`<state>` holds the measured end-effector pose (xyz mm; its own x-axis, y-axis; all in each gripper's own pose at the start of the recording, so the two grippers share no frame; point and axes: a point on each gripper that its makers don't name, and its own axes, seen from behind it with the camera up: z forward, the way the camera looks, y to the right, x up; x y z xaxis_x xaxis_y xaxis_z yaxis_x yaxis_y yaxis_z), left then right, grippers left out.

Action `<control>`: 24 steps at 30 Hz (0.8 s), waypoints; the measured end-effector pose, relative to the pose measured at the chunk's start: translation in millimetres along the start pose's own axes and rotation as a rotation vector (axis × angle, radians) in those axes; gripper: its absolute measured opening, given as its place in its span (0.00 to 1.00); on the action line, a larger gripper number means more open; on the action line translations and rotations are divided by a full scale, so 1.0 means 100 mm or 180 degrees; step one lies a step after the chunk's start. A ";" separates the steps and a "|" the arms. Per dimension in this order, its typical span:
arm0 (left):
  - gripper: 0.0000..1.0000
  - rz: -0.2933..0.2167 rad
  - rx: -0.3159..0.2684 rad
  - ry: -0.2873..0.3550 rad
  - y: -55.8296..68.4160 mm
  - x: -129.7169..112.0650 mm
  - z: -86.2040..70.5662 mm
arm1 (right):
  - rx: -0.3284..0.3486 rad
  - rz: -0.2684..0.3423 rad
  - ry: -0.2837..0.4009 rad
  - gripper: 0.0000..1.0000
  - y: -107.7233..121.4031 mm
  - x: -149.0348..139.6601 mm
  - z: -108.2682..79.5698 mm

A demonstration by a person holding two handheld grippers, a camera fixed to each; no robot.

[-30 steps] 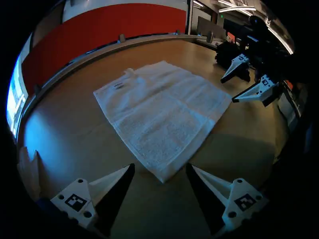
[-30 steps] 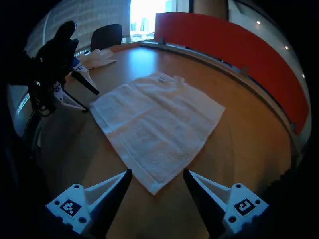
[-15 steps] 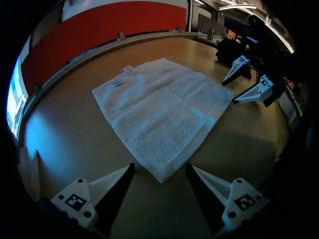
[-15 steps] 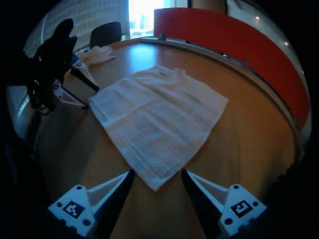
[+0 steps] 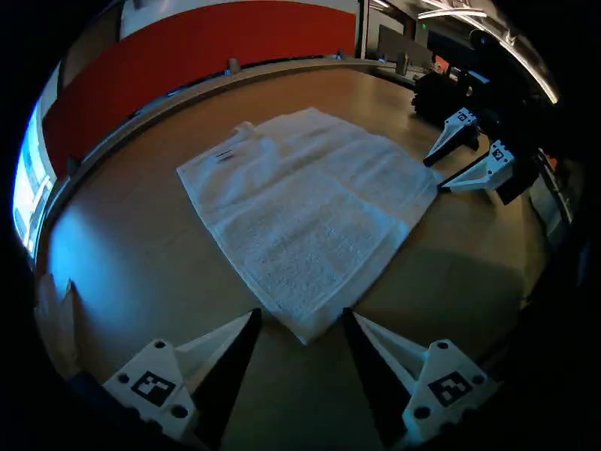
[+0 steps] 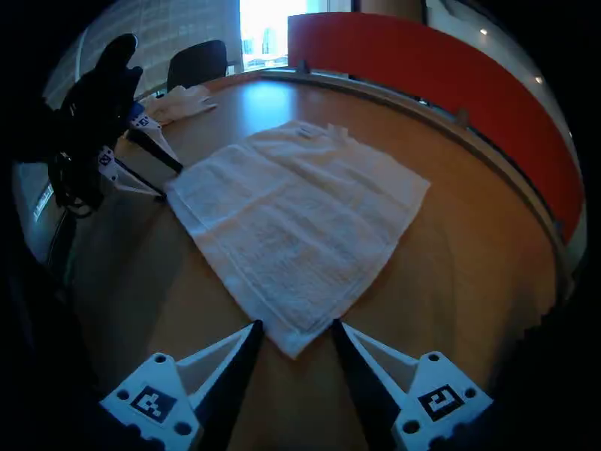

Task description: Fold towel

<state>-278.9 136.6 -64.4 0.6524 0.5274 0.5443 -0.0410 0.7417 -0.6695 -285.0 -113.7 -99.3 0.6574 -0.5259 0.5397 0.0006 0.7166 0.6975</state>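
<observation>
**Towel** (image 5: pixel 308 203): white, spread flat in the middle of the worktop (image 5: pixel 135 248). It lies diamond-wise, with a corner pointing at each claw. It is nearly square, so the long axis is not clear. A small sewn tag (image 5: pixel 224 156) sits by the towel corner opposite the right claw's; its writing is too small to read.

**Left claw** (image 5: pixel 300 312): low and level over the worktop, fingers parted either side of the towel's near corner, gripping nothing.

**Right claw** (image 6: pixel 297 323): same pose at the adjacent towel corner, fingers parted and not pressing the cloth.

**Markers** (image 5: pixel 154 387): black-and-white squares on the claw fingers.
</observation>
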 end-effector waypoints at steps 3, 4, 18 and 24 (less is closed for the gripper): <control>0.77 -0.0014 0.0007 -0.0017 0.00 0.00 0.00 | -0.0003 0.0008 -0.0005 0.61 0.01 0.00 0.00; 0.76 -0.0017 0.0009 -0.0024 0.00 0.00 0.00 | -0.0002 0.0010 -0.0006 0.59 0.01 0.00 0.00; 0.57 -0.0059 0.0038 -0.0046 0.04 0.01 0.00 | 0.0017 0.0013 0.0004 0.52 -0.01 0.00 -0.01; 0.46 -0.0087 0.0043 -0.0056 0.05 0.01 0.00 | 0.0051 0.0035 -0.0005 0.36 -0.04 0.01 -0.01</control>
<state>-278.9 140.8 -67.4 0.6398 0.5142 0.5712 -0.0337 0.7613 -0.6475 -284.1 -116.7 -102.4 0.6562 -0.5186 0.5481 -0.0188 0.7150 0.6989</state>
